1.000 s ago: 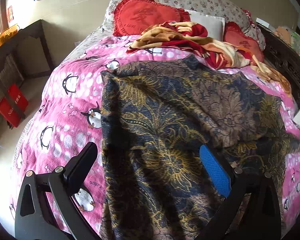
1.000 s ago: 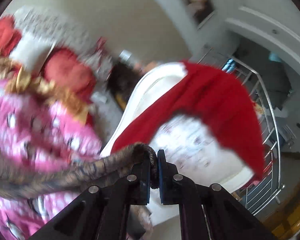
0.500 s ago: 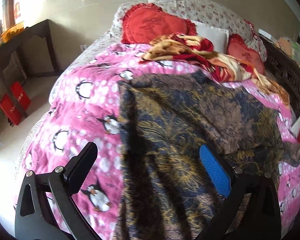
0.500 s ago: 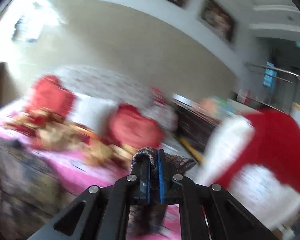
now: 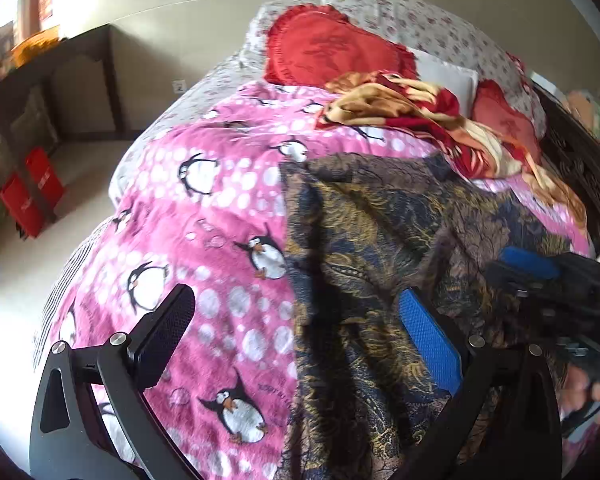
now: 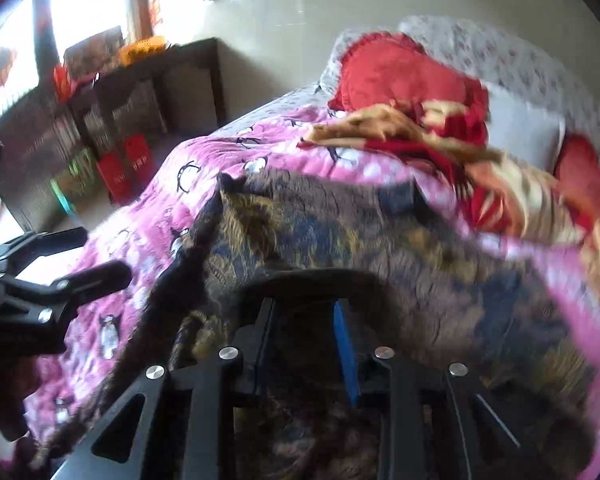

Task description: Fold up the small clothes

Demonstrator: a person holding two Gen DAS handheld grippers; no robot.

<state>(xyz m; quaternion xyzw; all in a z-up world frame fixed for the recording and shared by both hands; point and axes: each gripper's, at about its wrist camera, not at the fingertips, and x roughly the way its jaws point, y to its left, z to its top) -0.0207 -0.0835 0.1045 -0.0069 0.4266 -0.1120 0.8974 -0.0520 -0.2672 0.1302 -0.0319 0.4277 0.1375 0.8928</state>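
A dark garment with a gold and blue floral print (image 5: 380, 240) lies spread on the pink penguin blanket (image 5: 204, 240); it fills the middle of the right wrist view (image 6: 380, 224). My left gripper (image 5: 296, 320) is open over the garment's left edge, one finger over the blanket, the blue-padded finger over the cloth. My right gripper (image 6: 304, 320) has its fingers parted, low over the garment with nothing between them; it shows at the right edge of the left wrist view (image 5: 548, 276). The left gripper shows at the left of the right wrist view (image 6: 60, 284).
A crumpled red and gold cloth (image 5: 412, 116) lies behind the garment, with red cushions (image 5: 324, 52) and pillows at the headboard. A dark desk (image 5: 60, 92) and red boxes (image 5: 28, 200) stand on the floor to the left. A dark wooden frame (image 5: 580, 176) borders the bed's right side.
My right gripper swung from the bed's right side to over the garment, let go of the cloth edge and opened. The left gripper shifted left, staying open.
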